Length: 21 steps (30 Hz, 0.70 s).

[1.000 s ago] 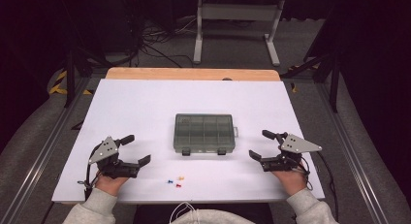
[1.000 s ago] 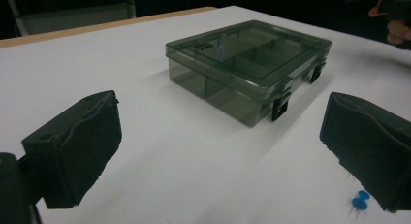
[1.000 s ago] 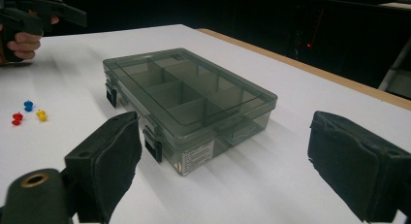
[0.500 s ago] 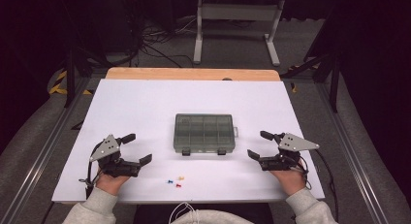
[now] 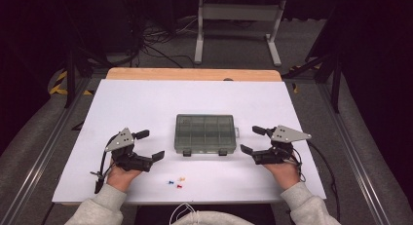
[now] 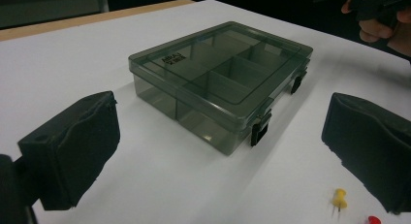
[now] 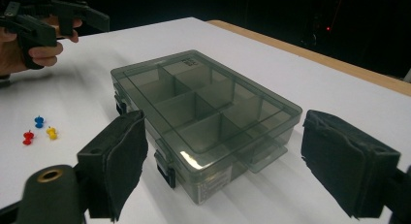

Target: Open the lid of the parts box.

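At the centre of the white table top (image 5: pixel 146 103) we see a smoke-grey translucent plastic compartment box (image 5: pixel 205 133), its lid closed and its two dark latches facing the person. We count its inner dividers through the lid in both gripper views; the compartments appear empty. The box rests flat on the table, between the two grippers and apart from each.

To its left we see the left gripper (image 5: pixel 152 145) held in the person's left hand (image 5: pixel 120 175), its black padded jaws spread wide with only bare table between them; in the left gripper view the box's near corner lies ahead of the gap. To the right, the right gripper (image 5: pixel 252 140) is held in the right hand (image 5: pixel 285 172); its jaws have just been closing slightly yet stand wide apart, and in the right gripper view the short end of the box lies ahead between them, untouched by either pad.

Near the front edge, just ahead of the box's latched side, lie three small push pins: blue (image 5: pixel 171 182), yellow (image 5: pixel 181 178) and red (image 5: pixel 179 187), close together.
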Each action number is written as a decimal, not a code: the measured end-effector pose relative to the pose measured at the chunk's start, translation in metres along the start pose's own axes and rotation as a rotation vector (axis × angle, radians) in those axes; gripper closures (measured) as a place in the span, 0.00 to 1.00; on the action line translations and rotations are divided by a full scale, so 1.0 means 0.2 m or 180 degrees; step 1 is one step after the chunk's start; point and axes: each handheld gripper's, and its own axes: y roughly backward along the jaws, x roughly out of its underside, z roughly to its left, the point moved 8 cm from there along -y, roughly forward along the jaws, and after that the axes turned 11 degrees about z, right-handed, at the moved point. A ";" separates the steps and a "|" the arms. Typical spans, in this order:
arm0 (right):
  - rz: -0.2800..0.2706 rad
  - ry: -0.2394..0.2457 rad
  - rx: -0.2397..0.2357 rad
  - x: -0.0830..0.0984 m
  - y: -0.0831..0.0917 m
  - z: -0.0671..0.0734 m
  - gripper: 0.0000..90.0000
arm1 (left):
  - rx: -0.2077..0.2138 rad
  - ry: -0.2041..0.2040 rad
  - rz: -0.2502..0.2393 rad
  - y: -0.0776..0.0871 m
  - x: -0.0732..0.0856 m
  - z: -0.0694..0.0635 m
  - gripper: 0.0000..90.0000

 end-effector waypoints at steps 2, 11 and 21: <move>0.0027 -0.0022 -0.0029 -0.01 -0.03 0.00 0.19 | 0.0019 -0.0037 0.0051 -0.02 -0.01 0.01 0.01; 0.0122 -0.0002 -0.0122 -0.03 -0.12 0.01 0.19 | 0.0074 -0.0111 0.0084 -0.09 -0.06 -0.02 0.02; 0.0380 0.0039 -0.0169 0.03 -0.16 0.01 0.25 | 0.0132 -0.0192 0.0386 -0.16 -0.03 -0.03 0.08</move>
